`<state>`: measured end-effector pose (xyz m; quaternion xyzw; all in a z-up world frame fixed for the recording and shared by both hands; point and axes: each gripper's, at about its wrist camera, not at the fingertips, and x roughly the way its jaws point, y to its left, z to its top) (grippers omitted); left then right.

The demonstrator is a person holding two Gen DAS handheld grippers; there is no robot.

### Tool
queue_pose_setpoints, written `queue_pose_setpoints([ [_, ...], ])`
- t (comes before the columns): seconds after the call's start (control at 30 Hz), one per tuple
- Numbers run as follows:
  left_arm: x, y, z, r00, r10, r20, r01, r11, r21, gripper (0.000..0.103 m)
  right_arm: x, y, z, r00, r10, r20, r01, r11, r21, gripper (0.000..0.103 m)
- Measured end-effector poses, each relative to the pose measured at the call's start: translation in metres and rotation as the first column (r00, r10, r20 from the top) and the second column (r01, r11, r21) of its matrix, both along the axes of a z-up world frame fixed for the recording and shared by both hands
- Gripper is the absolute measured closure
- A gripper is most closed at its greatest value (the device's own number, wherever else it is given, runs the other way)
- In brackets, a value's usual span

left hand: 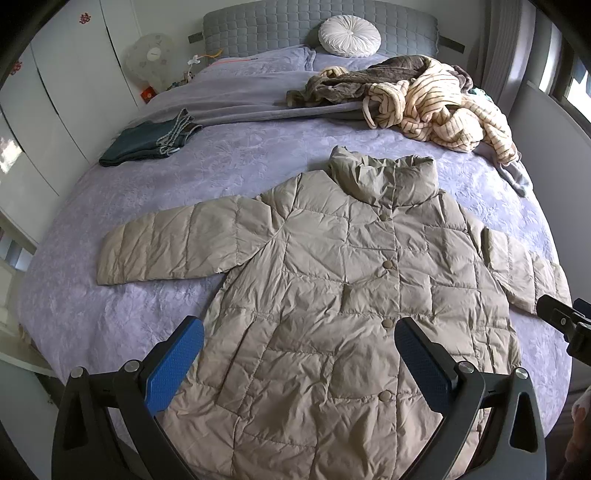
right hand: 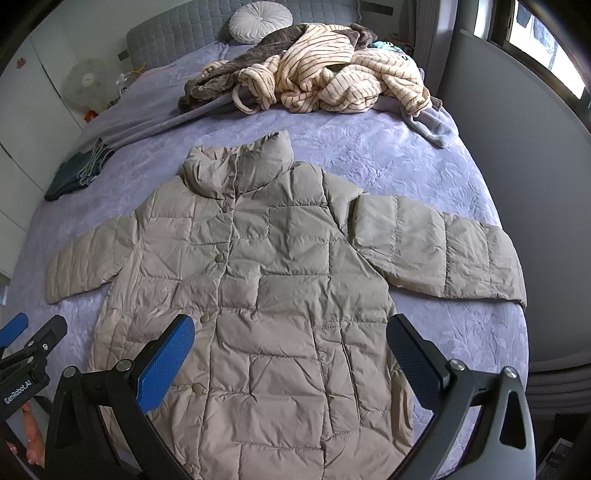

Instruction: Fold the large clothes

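Note:
A beige quilted puffer coat [left hand: 332,277] lies flat and buttoned on the purple bedspread [left hand: 129,314], collar toward the headboard, both sleeves spread out sideways. It also shows in the right wrist view [right hand: 266,277]. My left gripper [left hand: 299,343] is open and empty, hovering above the coat's lower front. My right gripper [right hand: 290,343] is open and empty above the coat's lower right part. The right gripper shows at the right edge of the left wrist view [left hand: 565,321]; the left gripper shows at the left edge of the right wrist view [right hand: 26,347].
A pile of striped cream and brown clothes [left hand: 424,99] lies at the bed's far right. A folded dark garment [left hand: 147,142] lies at the far left. A round white cushion [left hand: 349,36] leans on the grey headboard. A fan [left hand: 147,61] and white wardrobes stand left; a window is right.

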<state>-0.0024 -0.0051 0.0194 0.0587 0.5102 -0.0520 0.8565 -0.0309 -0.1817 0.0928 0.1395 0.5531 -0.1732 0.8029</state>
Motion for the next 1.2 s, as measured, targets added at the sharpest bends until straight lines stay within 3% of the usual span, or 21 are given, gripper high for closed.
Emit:
queue_pose_setpoints([
  [1.2, 0.001, 0.009, -0.006, 1.000, 0.012, -0.006, -0.012, 1.000, 0.000, 0.000, 0.002, 0.001, 0.000, 1.000, 0.000, 0.000, 0.000, 1.000, 0.001, 0.000],
])
